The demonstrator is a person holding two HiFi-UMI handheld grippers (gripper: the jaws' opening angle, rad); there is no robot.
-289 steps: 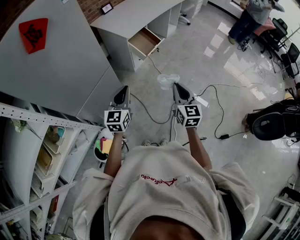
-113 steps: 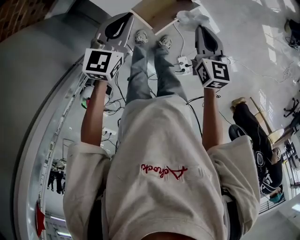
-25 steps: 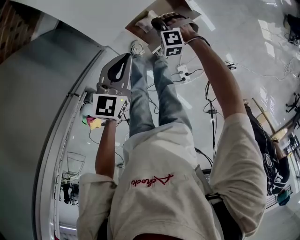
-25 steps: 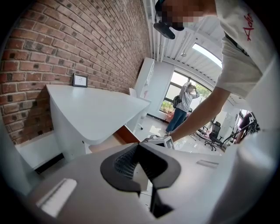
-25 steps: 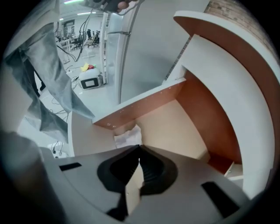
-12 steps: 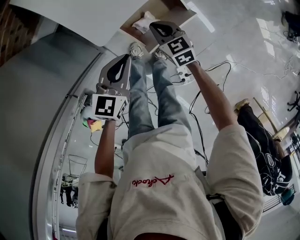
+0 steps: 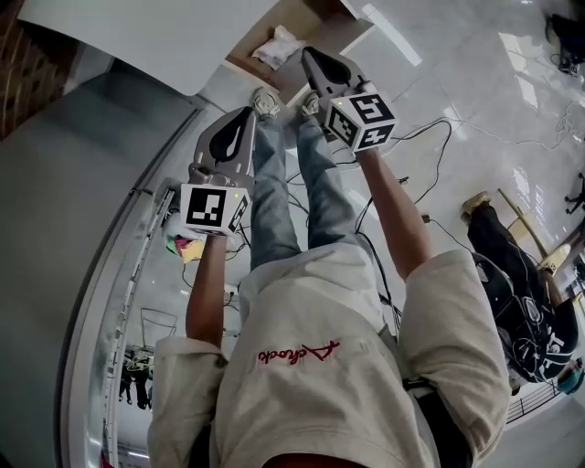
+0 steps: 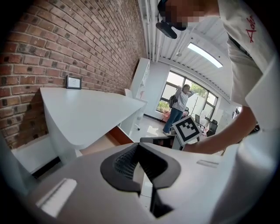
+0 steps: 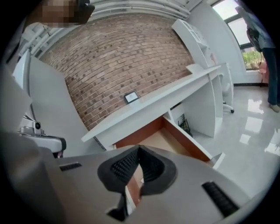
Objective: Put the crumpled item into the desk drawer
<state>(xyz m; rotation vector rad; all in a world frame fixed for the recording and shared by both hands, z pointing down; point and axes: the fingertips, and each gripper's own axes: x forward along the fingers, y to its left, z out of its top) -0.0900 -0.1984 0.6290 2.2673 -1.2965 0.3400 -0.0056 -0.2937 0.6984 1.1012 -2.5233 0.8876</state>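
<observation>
1. The shiny grey floor point(image 7: 475, 110) takes the whole right part of the head view, and thin black cables point(image 7: 430, 132) lie across it.
2. A brick wall point(image 8: 65, 43) stands behind the white desk point(image 7: 137, 37). A small framed picture point(image 8: 73, 82) is at the wall, just above the desk top.
3. The person point(image 7: 311, 366), in a pale shirt and blue jeans, stands in front of the desk with both arms stretched forward.
4. The desk drawer point(image 7: 297, 16) is pulled out from under the desk top. Its inside is of brown wood colour, and the right gripper view looks straight into it.
5. The left gripper point(image 7: 245, 114) is held lower in the head view, to the left of the person's legs and well apart from the drawer. In its own view the two dark jaws meet at the tips and nothing is between them, so it is closed and empty.
6. The right gripper point(image 7: 308, 55) is held further forward, with its tips at the front of the open drawer. Its jaws are also pressed together, and they hold nothing.
7. The crumpled item point(image 7: 277, 47), pale and wrinkled, lies on the bottom of the drawer. It is just beside the tips of the right gripper, but neither gripper touches it.
</observation>
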